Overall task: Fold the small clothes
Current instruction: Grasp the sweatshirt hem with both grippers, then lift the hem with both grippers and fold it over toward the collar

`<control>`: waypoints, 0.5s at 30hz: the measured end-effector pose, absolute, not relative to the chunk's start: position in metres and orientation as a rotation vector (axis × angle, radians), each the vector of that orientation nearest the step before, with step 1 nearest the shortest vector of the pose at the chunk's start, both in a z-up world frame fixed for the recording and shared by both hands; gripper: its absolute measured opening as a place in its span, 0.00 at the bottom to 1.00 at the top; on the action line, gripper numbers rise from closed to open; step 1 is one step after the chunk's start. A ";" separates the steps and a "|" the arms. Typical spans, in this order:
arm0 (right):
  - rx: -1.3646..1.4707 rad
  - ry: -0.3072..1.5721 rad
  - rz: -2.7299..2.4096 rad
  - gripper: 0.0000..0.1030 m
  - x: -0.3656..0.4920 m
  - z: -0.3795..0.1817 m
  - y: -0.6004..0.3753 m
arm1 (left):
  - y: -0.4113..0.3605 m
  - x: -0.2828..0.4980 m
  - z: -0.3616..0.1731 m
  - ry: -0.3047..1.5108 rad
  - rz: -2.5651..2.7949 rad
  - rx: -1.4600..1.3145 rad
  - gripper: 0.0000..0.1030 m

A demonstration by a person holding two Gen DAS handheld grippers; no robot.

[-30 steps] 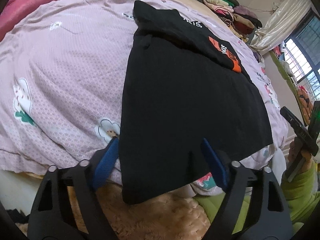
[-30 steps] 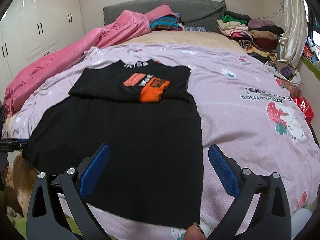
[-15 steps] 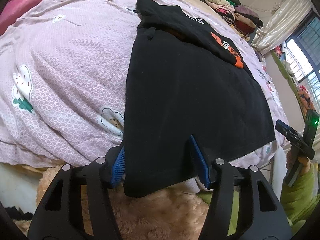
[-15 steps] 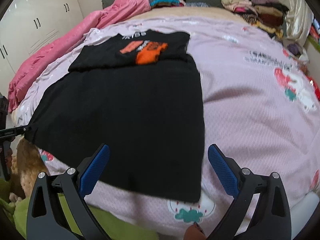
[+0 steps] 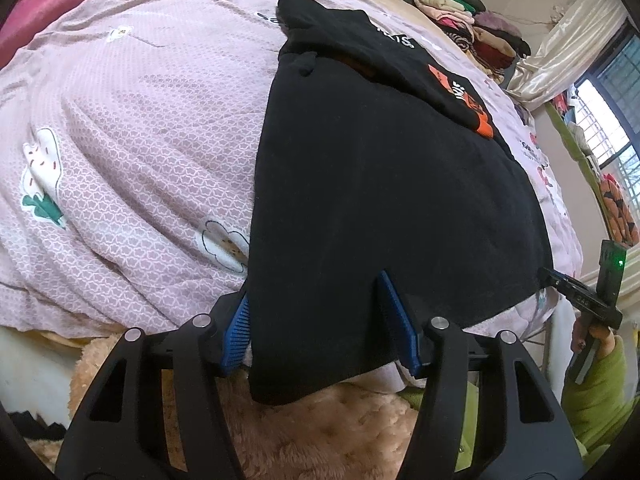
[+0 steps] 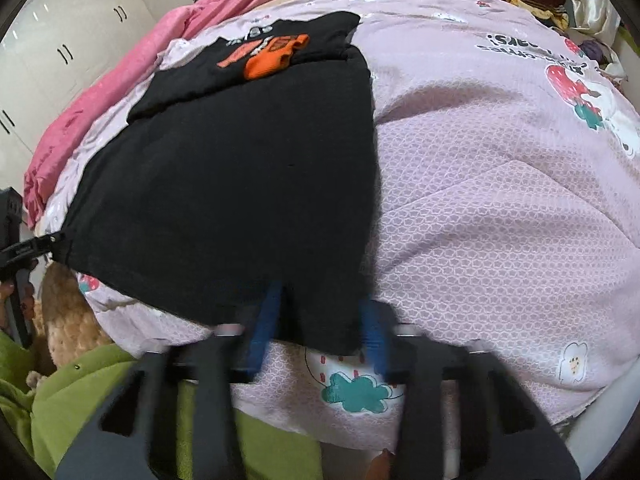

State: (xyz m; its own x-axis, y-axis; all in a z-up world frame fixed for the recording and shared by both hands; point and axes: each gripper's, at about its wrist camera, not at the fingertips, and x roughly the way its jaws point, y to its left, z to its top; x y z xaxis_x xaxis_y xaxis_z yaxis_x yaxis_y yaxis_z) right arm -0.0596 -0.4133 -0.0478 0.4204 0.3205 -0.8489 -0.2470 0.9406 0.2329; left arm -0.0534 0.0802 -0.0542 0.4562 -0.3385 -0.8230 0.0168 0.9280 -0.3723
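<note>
I see the black shirt (image 5: 380, 200) lying flat on the pink bedsheet (image 5: 132, 152), its top already folded down over the body so the orange print (image 6: 276, 56) faces up at the far end. The cloth is matte, soft knit, roughly trapezoidal from my views, with its near hem draped over the bed's edge.

My left gripper (image 5: 316, 320) straddles the near left corner of the hem. Its ribbed blue pads (image 5: 394, 320) stand at a middling gap with the fabric bunched between them and touching both; I read this as a grip on the shirt.

My right gripper (image 6: 320, 320) is at the near right corner. The frame is motion-blurred, and its jaws are closing with the hem corner between them; a visible gap remains, and I cannot confirm the pads press the cloth.

The sheet is a thin, honeycomb-patterned fabric with cartoon prints, wrinkled to the left of the shirt. A fuzzy tan blanket (image 5: 320, 432) sits below the bed edge. A green sleeve (image 6: 80, 400) shows beneath my right gripper. Folded clothes (image 5: 472, 20) are stacked at the far corner, well apart, and bare sheet lies open on both sides.
</note>
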 end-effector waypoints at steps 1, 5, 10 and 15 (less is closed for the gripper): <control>0.074 1.074 0.362 0.14 -0.060 -0.045 -0.414 | 0.081 -0.053 -0.055 1.081 -0.222 -0.337 0.47; 0.086 1.031 0.389 0.08 -0.062 -0.034 -0.415 | 0.085 -0.052 -0.053 1.073 -0.194 -0.346 0.30; 0.143 0.925 0.459 0.08 -0.059 -0.007 -0.417 | 0.088 -0.055 -0.038 1.025 -0.190 -0.345 0.07; 0.192 0.813 0.477 0.08 -0.048 0.023 -0.424 | 0.092 -0.054 -0.019 0.977 -0.217 -0.375 0.02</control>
State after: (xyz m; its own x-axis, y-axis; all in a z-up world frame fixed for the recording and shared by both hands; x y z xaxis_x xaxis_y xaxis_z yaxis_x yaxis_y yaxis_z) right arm -0.0483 -0.4240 0.0233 0.5887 0.4789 -0.6512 -0.3344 0.8777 0.3431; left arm -0.0539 0.0920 -0.0192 0.5453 -0.3445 -0.7642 0.0123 0.9148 -0.4037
